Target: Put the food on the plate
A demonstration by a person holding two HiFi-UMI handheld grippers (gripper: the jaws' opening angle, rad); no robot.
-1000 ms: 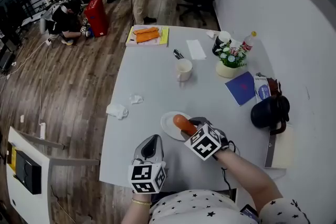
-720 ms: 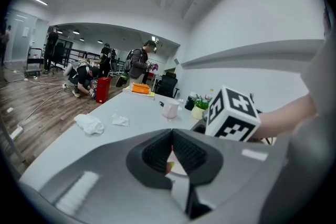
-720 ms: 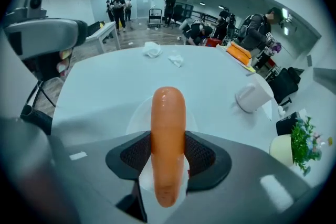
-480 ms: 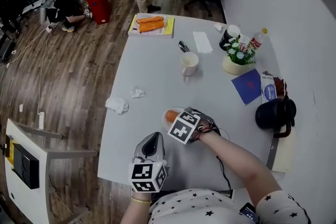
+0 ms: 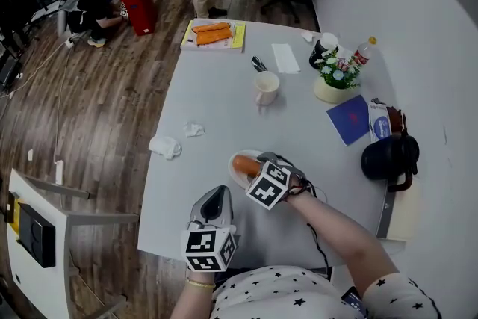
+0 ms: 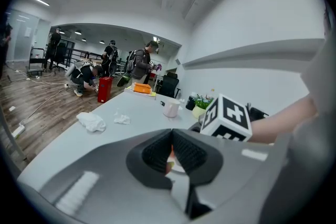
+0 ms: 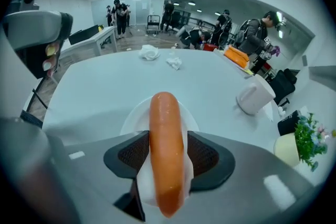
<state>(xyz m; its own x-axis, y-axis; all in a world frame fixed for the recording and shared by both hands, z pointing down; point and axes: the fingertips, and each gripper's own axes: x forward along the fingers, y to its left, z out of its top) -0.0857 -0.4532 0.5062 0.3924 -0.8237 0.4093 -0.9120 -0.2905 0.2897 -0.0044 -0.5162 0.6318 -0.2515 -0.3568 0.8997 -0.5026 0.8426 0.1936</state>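
Observation:
An orange sausage [image 5: 243, 163] lies lengthwise over a small white plate [image 5: 232, 169] at the table's near middle. My right gripper [image 5: 258, 167] reaches in from the right with its jaws on either side of the sausage [image 7: 167, 144]. The jaws are opening, and a thin gap shows beside the right pad. The plate's rim [image 7: 132, 115] shows under the sausage in the right gripper view. My left gripper [image 5: 214, 199] rests near the table's front edge, left of the plate, its pads [image 6: 185, 150] closed together on nothing.
A white mug [image 5: 264, 88] stands beyond the plate. Two crumpled tissues [image 5: 166, 147] lie to the left. A flower pot [image 5: 334, 84], a blue booklet [image 5: 348, 121] and a black jug [image 5: 387, 158] line the right side. A yellow tray [image 5: 213, 34] sits at the far edge.
The right gripper brought the sausage down from above the plate onto it, then drew back slightly. Its jaws have widened. The left gripper has stayed in place.

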